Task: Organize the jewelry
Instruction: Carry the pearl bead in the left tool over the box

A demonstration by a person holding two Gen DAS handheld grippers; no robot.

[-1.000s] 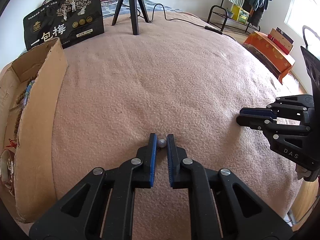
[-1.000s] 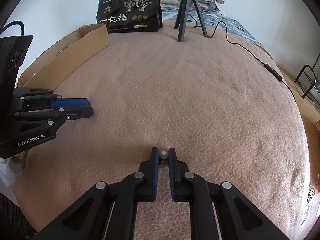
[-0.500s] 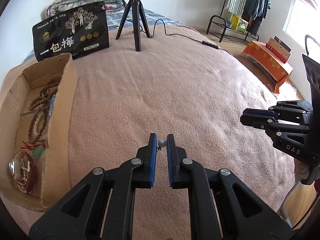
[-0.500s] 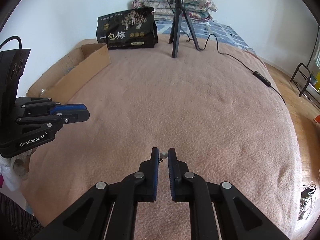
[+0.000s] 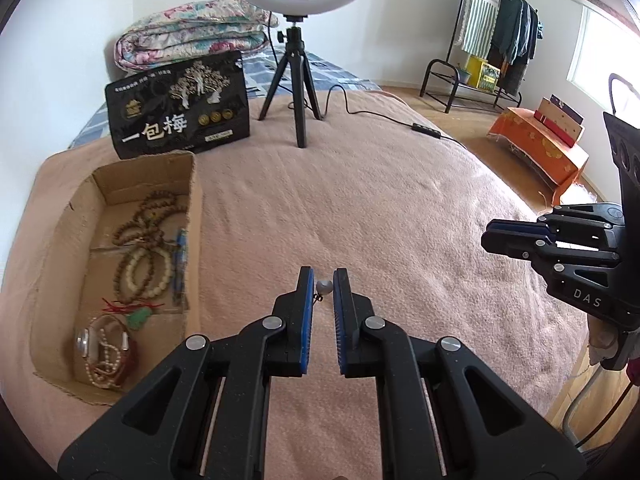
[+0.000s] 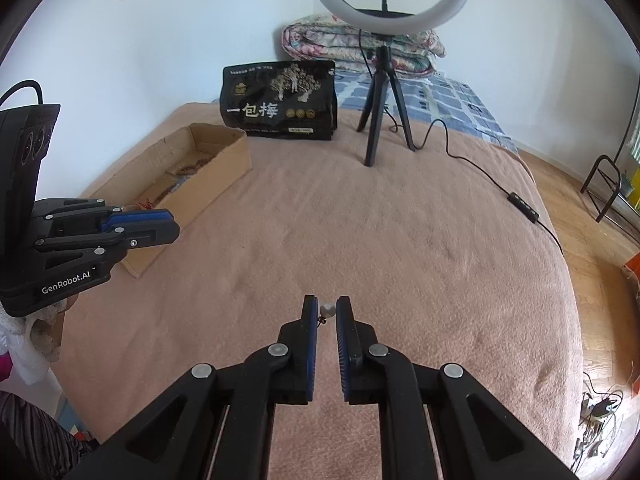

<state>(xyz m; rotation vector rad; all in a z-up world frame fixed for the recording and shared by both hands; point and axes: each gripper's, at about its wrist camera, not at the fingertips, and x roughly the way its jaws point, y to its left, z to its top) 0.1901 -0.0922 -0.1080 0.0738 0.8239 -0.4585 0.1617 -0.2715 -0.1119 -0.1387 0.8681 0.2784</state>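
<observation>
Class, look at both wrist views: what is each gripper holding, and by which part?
Each of left gripper and right gripper pinches a small pale bead at its fingertips; any attached string isn't discernible.

Bed, covered by a pink fleece blanket (image 5: 380, 208)

On it — open brown cardboard box (image 5: 194, 216) at left; black printed foil pouch (image 5: 178, 106) and black tripod (image 5: 298, 80) with white ring light at the far end — black cable (image 6: 480, 164) trailing rightward; folded floral quilt (image 5: 192, 32) behind.

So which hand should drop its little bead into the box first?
Left, probably. The left fingers pinch a small grey bead right beside the open brown cardboard box; the right fingers, with their white bead, are farther away.
</observation>
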